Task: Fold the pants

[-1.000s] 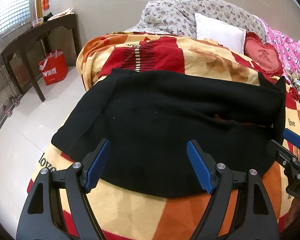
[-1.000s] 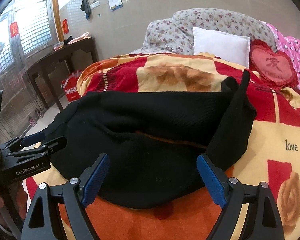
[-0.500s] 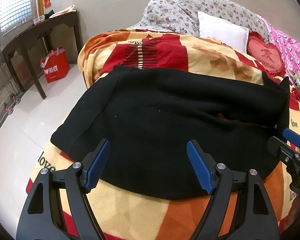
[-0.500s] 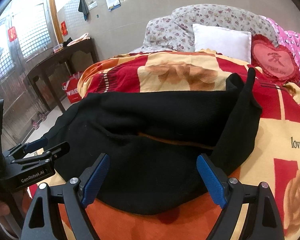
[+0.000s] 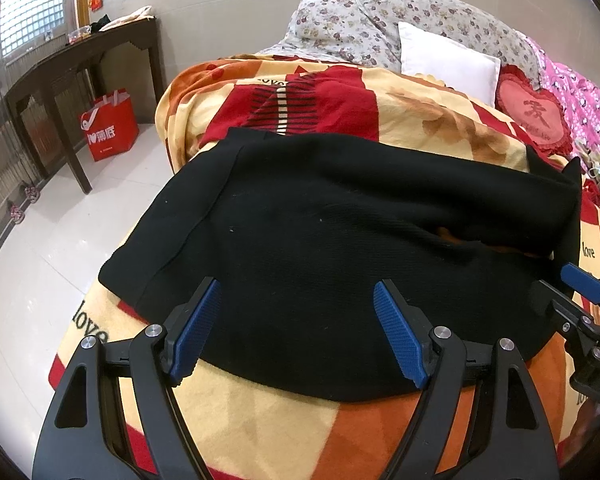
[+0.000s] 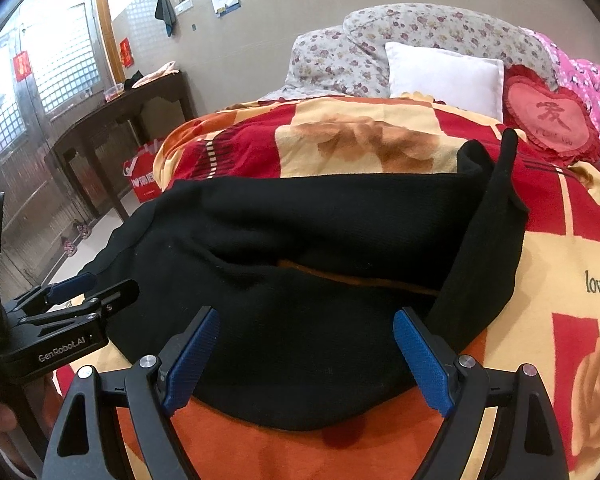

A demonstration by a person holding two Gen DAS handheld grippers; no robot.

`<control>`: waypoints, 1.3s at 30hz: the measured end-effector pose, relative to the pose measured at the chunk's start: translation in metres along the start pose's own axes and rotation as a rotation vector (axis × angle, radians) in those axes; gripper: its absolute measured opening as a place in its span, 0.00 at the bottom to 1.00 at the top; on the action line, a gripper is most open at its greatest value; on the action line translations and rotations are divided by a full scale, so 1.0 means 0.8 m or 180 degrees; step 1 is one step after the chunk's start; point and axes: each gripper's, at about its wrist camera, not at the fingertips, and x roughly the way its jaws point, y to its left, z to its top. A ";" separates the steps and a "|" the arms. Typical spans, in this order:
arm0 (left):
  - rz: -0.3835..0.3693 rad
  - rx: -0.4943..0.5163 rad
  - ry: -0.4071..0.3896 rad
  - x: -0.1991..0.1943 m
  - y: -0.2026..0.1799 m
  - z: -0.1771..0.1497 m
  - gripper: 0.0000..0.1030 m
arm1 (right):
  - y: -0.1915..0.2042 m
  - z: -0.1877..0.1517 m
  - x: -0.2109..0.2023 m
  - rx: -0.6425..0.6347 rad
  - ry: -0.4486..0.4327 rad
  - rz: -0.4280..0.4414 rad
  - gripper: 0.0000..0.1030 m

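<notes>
Bedroom scene: a bed covered by a red, yellow and orange blanket [image 5: 260,412] carries the black pants [image 5: 340,240], which lie spread across its near end in a broad, loosely doubled heap. On the right side a strip of the fabric stands up in a ridge [image 6: 496,216], and a slit between the layers shows orange blanket beneath. The near hem of the pants lies just ahead of both tools. The left gripper [image 5: 296,332] hovers over that hem with its jaws spread wide, the blue pads well apart and holding nothing; black cloth fills the gap between them. The right gripper [image 6: 306,356] is likewise wide open and empty, its pads framing the near edge of the pants. Each tool appears at the margin of the other's view. Beyond the pants lie a white pillow [image 6: 444,76], a red heart cushion [image 6: 548,116] and floral bedding [image 5: 380,16]. A dark table [image 5: 72,64] and a red bag [image 5: 108,124] stand on the tiled floor to the left.
</notes>
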 end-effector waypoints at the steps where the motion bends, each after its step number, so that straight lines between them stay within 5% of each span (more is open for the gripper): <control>1: -0.0006 0.0000 -0.0002 0.000 0.000 0.000 0.77 | 0.000 0.000 0.000 0.0002 -0.0002 -0.0008 0.85; 39: 0.0017 -0.0007 0.0016 0.003 -0.002 0.002 0.77 | 0.004 0.000 0.011 0.0001 0.0099 -0.0021 0.85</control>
